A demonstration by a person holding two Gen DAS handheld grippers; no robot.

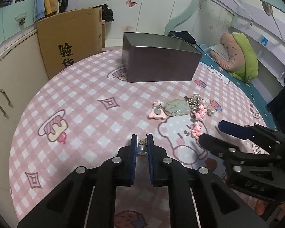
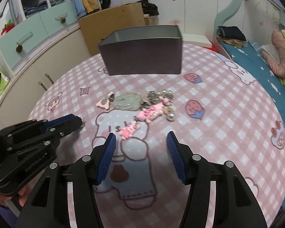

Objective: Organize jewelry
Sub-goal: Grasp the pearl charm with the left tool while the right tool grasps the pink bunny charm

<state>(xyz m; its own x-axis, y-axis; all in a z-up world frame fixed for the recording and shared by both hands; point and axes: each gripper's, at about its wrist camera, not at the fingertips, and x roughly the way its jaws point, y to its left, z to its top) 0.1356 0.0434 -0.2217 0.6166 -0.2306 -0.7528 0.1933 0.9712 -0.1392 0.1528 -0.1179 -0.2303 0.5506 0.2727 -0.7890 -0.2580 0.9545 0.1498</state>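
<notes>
1. The left gripper (image 1: 142,139) pinches a pearl earring (image 1: 142,149) between its blue pads (gold chain at the fingertips).
2. The right gripper (image 2: 141,139) stands spread, nothing between; the jewelry pile (image 2: 142,106) lies just ahead of it.
3. The grey box (image 2: 144,57) sits farther ahead.

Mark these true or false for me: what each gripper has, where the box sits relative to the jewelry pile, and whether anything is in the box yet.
1. The left gripper is shut on a pearl earring. True.
2. The right gripper holds a pink charm. False: its jaws stand open, nothing between them; the charm lies on the cloth ahead.
3. The box stands behind the jewelry pile. True.
4. The box has a lid on. False: its top is open.
5. Jewelry is already visible inside the box. False: neither view shows its floor.
</notes>
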